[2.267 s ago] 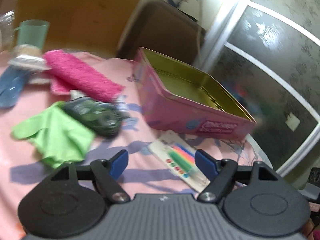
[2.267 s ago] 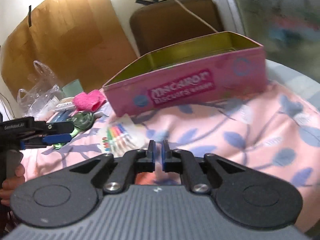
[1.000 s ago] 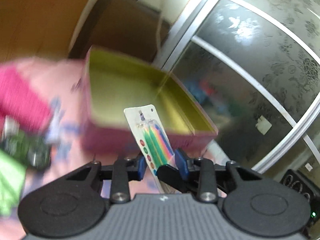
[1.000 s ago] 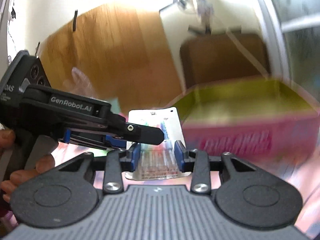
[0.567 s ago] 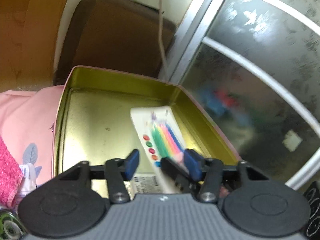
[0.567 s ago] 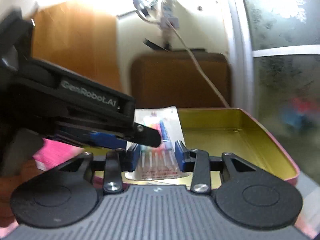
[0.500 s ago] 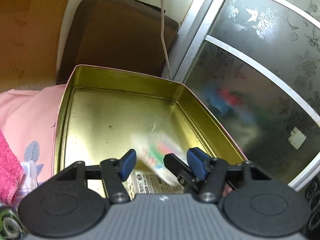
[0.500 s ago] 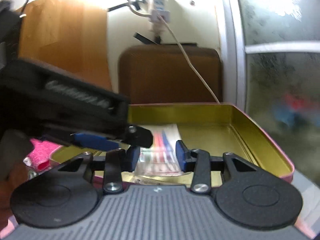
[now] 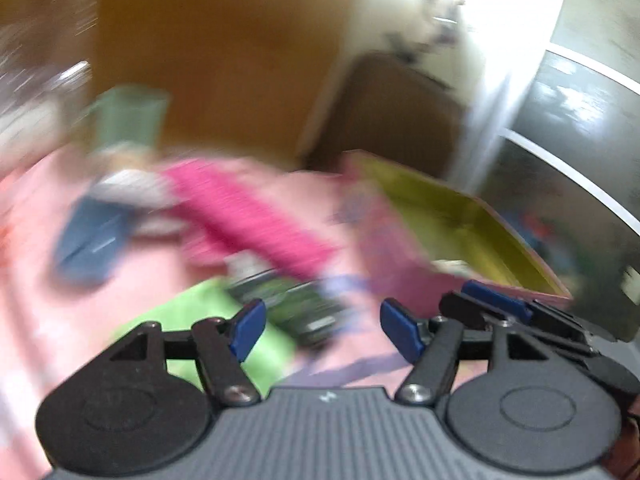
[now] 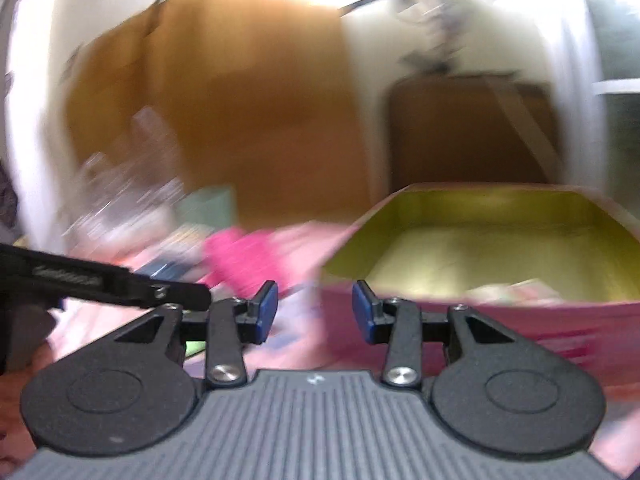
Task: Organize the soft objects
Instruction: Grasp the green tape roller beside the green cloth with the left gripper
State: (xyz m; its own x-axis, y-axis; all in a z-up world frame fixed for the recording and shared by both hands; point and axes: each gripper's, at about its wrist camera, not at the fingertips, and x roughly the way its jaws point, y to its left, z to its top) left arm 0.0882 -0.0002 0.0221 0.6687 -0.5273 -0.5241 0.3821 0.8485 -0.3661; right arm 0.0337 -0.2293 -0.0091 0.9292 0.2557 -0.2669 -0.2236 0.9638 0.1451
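Note:
Both views are motion-blurred. My left gripper [image 9: 324, 332] has its jaws opening, with nothing between them, above a dark green object [image 9: 296, 304] and a lime green cloth [image 9: 192, 320]. A pink towel [image 9: 248, 216] lies beyond them on the pink flowered bedding. My right gripper [image 10: 316, 312] is open and holds nothing, close to the near wall of the pink tin [image 10: 480, 320]. The marker packet [image 10: 512, 290] lies inside the tin at its near side. The left gripper's body [image 10: 120, 284] shows at the left of the right wrist view, and the pink towel [image 10: 240, 256] behind it.
A blue item [image 9: 92, 240] and a pale green cup [image 9: 128, 120] sit at the back left near a clear plastic bag [image 10: 120, 184]. A brown chair back [image 10: 472, 128] and a wooden board stand behind the tin. A glass door is to the right.
The marker packet has left both grippers and lies in the tin. The left gripper has opened and swung left from over the tin toward the cloths. The right gripper has drawn back.

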